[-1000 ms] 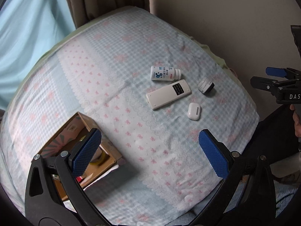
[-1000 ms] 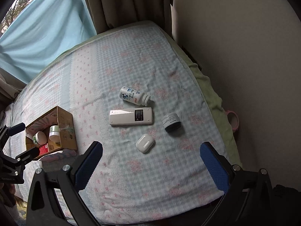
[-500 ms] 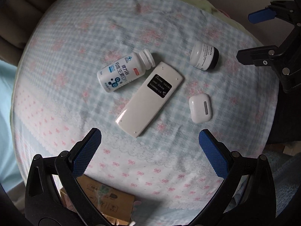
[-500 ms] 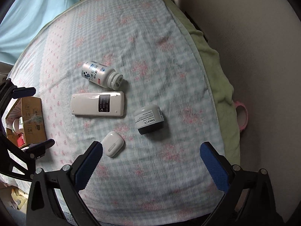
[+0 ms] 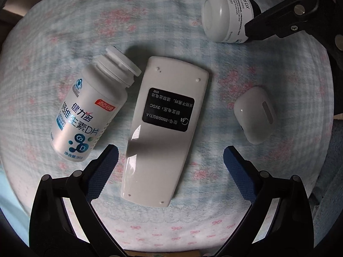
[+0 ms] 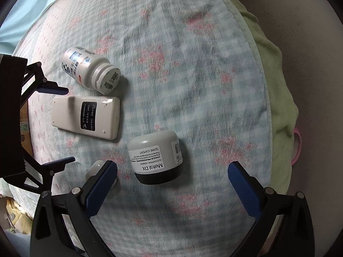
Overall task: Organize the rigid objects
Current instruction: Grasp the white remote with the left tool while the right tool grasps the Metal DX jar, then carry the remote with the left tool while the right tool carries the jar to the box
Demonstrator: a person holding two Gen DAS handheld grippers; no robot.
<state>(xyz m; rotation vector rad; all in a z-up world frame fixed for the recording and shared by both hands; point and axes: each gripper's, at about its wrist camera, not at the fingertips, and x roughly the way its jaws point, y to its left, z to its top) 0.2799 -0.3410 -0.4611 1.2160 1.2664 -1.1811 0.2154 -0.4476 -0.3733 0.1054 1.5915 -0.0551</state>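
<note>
A white remote (image 5: pixel 163 132) lies face down on the checked bedspread (image 5: pixel 150 21), its near end between the open jaws of my left gripper (image 5: pixel 170 167). A white vitamin bottle (image 5: pixel 90 111) lies on its side just left of it. A white earbud case (image 5: pixel 255 117) lies to its right. A white jar with a black base (image 6: pixel 156 158) lies on its side just ahead of my open right gripper (image 6: pixel 172 184). The remote (image 6: pixel 88 116), the bottle (image 6: pixel 90 70) and the left gripper (image 6: pixel 62 126) also show in the right wrist view. The earbud case (image 6: pixel 94 169) is partly hidden behind my right gripper's left finger.
A cardboard box (image 6: pixel 25 128) shows partly at the left edge behind the left gripper. A green blanket edge (image 6: pixel 276 85) and a pink ring (image 6: pixel 298 147) lie at the bed's right side by the wall. The right gripper's finger (image 5: pixel 276 25) reaches over the jar (image 5: pixel 225 15).
Both grippers have moved down and closer to the objects. The left one has come over the remote, the right one over the jar. Both stay open.
</note>
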